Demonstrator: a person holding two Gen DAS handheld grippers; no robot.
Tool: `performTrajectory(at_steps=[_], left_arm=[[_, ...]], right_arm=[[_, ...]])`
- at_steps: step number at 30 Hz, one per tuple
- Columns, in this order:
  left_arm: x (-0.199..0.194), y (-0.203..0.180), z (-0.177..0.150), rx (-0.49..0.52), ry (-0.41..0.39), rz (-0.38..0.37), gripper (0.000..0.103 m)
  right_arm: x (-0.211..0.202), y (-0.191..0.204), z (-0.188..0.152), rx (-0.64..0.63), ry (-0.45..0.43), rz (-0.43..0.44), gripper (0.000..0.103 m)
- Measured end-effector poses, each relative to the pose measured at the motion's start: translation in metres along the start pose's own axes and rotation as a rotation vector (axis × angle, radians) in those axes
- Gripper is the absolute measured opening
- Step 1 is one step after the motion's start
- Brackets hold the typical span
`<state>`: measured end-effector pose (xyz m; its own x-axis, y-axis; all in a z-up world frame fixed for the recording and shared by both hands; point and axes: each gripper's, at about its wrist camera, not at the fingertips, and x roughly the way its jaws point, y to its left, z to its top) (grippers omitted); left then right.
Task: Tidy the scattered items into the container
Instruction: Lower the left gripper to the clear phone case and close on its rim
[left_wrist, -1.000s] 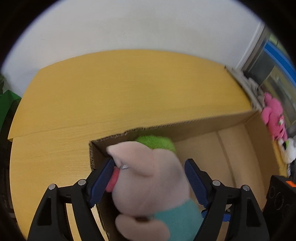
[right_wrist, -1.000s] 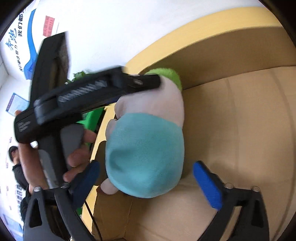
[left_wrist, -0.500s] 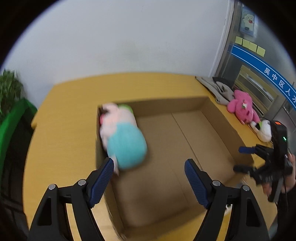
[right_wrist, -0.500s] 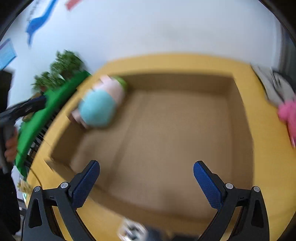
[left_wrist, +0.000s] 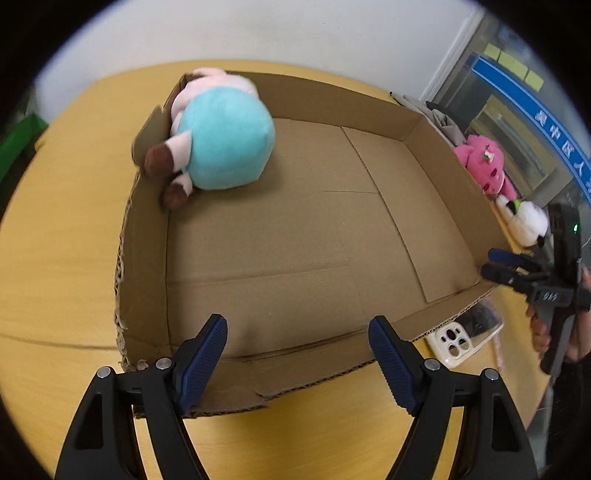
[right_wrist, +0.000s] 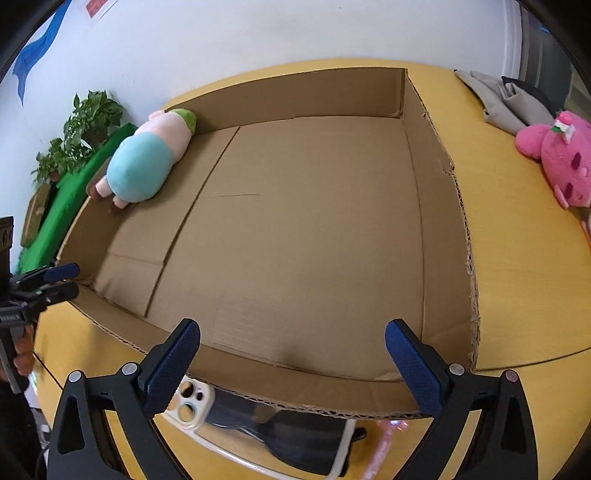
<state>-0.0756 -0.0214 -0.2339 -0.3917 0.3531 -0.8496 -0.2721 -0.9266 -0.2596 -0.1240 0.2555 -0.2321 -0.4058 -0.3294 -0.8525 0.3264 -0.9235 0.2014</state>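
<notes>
A shallow cardboard box (left_wrist: 147, 254) (right_wrist: 439, 206) lies on the yellow table. A pink plush pig in a teal shirt (left_wrist: 221, 144) (right_wrist: 142, 166) lies in its far left corner. My left gripper (left_wrist: 297, 360) is open and empty above the box's near edge; it also shows in the right wrist view (right_wrist: 55, 280). My right gripper (right_wrist: 291, 365) is open and empty above the near edge; it shows in the left wrist view (left_wrist: 498, 264). A clear phone case (right_wrist: 266, 432) (left_wrist: 465, 332) lies outside the box. A pink plush (right_wrist: 557, 155) (left_wrist: 484, 162) and a white plush (left_wrist: 524, 218) lie on the table to the right.
Grey folded cloth (right_wrist: 502, 99) lies at the far right of the table (right_wrist: 517, 266). A green chair (right_wrist: 70, 195) and a potted plant (right_wrist: 85, 129) stand beyond the table's left side. A white wall is behind.
My left gripper let go of the pig plush in the box corner. Both grippers pulled back to the box's near edge, open.
</notes>
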Motion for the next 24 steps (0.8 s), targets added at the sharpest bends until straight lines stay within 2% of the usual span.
performTrajectory(at_steps=[3,8,12,17,20,24], left_arm=[[-0.008,-0.002,-0.005,-0.002,-0.037,0.039,0.079],[-0.055,-0.021,-0.018,0.002,-0.184,-0.003,0.079],[-0.076,-0.052,-0.042,0.061,-0.228,-0.062,0.079],[-0.047,-0.084,-0.060,0.068,-0.147,-0.179,0.080],[-0.021,-0.100,-0.067,0.094,-0.099,-0.199,0.080],[0.004,-0.118,-0.073,0.138,-0.050,-0.236,0.080]], right_arm=[[-0.009,0.001,-0.005,0.019,-0.042,-0.003,0.102],[-0.072,0.008,-0.021,0.008,-0.253,0.046,0.103],[-0.110,0.017,-0.055,-0.085,-0.328,0.088,0.103],[-0.099,0.020,-0.094,-0.141,-0.222,0.046,0.103],[-0.086,0.029,-0.112,-0.211,-0.195,0.043,0.103],[-0.066,0.048,-0.133,-0.354,-0.169,-0.040,0.103]])
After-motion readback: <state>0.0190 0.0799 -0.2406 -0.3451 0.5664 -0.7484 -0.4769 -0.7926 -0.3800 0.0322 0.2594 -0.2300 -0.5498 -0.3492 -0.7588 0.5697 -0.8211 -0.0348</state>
